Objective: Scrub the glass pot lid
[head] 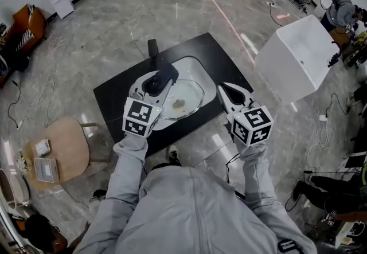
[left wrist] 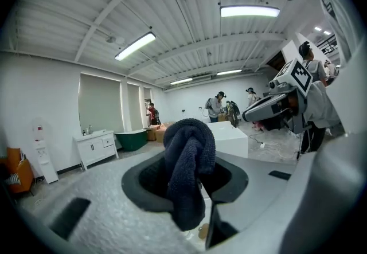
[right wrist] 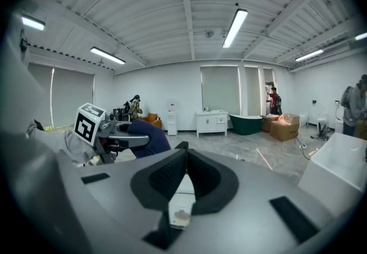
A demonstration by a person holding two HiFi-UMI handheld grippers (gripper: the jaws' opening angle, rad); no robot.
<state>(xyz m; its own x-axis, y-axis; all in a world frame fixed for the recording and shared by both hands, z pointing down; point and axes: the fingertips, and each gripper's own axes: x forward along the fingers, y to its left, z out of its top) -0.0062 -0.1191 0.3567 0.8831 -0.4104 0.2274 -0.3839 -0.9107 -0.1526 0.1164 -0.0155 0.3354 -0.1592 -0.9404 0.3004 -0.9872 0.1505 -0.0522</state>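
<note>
The glass pot lid (head: 186, 100) lies in a white sink (head: 198, 68) set in a black counter (head: 114, 97); a brown smear (head: 179, 104) marks its middle. My left gripper (head: 163, 75) hovers over the lid's left edge, shut on a dark blue cloth (head: 158, 81). In the left gripper view the cloth (left wrist: 189, 155) bulges up between the jaws of that gripper (left wrist: 186, 184). My right gripper (head: 225, 88) is just right of the sink, over the counter, shut with nothing in it. In the right gripper view its (right wrist: 184, 175) dark pads meet along a line.
A black faucet stub (head: 152, 47) stands behind the sink. A white tub (head: 301, 58) sits on the floor to the right, and a wooden stool (head: 66, 149) to the left. Cables trail over the floor at the right. Several people stand far off.
</note>
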